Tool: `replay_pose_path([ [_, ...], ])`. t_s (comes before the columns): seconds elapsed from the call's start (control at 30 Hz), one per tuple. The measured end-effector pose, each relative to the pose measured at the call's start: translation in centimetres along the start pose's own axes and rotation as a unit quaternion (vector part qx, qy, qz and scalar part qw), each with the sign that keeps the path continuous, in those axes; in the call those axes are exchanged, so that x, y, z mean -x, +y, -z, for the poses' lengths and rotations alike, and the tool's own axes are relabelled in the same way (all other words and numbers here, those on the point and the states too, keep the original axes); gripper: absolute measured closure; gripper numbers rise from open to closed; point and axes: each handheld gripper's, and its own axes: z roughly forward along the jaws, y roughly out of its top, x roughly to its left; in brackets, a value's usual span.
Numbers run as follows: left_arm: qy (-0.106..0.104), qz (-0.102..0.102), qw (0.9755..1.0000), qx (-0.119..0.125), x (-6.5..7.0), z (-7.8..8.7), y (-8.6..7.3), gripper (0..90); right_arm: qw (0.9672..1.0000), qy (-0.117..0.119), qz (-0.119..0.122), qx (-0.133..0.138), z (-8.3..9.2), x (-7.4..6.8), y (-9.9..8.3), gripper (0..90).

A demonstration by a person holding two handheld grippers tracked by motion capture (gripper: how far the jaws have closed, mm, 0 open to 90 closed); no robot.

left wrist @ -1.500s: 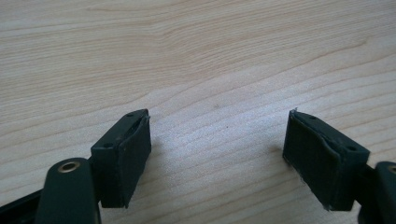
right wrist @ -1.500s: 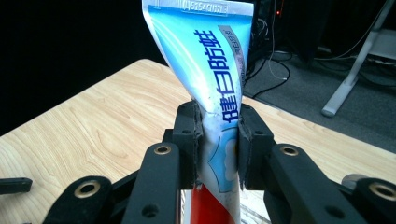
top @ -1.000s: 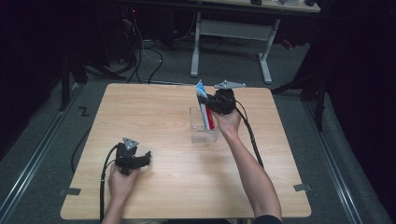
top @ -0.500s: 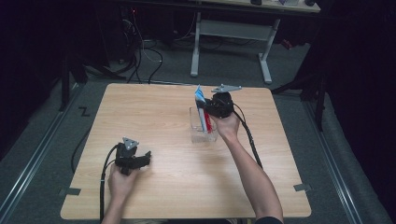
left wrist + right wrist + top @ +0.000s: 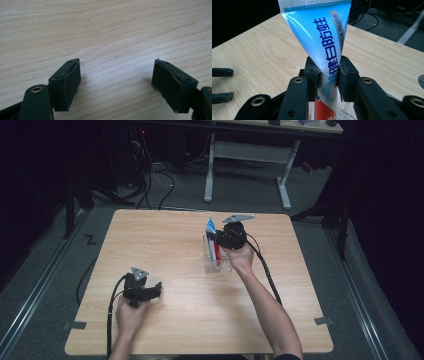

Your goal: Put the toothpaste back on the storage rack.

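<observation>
Tube clamped in right gripper over clear box; left gripper idle on tabletop.

High view: right gripper (image 5: 220, 236) at the far centre of the tabletop (image 5: 165, 245), fingers closed on a blue, white and red tube (image 5: 212, 240) that stands upright in a clear box (image 5: 222, 266), crimped blue end uppermost. Left gripper (image 5: 152, 291) near the front left, well apart from the box, lying level.
Left gripper view: fingers (image 5: 66, 83) wide apart, bare wood between them, nothing touched.
Right gripper view: tube (image 5: 322, 32) pinched between the two fingers (image 5: 312, 77) at its middle, one pad on each flat side; the blue printed part fans out above the fingers, the red part drops below them towards the box (image 5: 344, 113).
</observation>
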Motion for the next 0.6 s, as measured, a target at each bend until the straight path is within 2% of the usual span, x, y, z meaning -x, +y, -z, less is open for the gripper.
replay_pose_path([
  [0.3, 0.0, 0.0, 1.0, 0.0, 0.0, 0.0, 0.0, 23.6, 0.9999, 0.008, -0.01, 0.004, 0.17, 0.01, -0.23, 71.5],
  [0.6, 0.0, -0.001, 1.0, 0.0, -0.01, 0.0, 0.0, 23.6, 0.9996, 0.017, -0.021, 0.001, -0.55, -0.09, -0.18, 70.0],
])
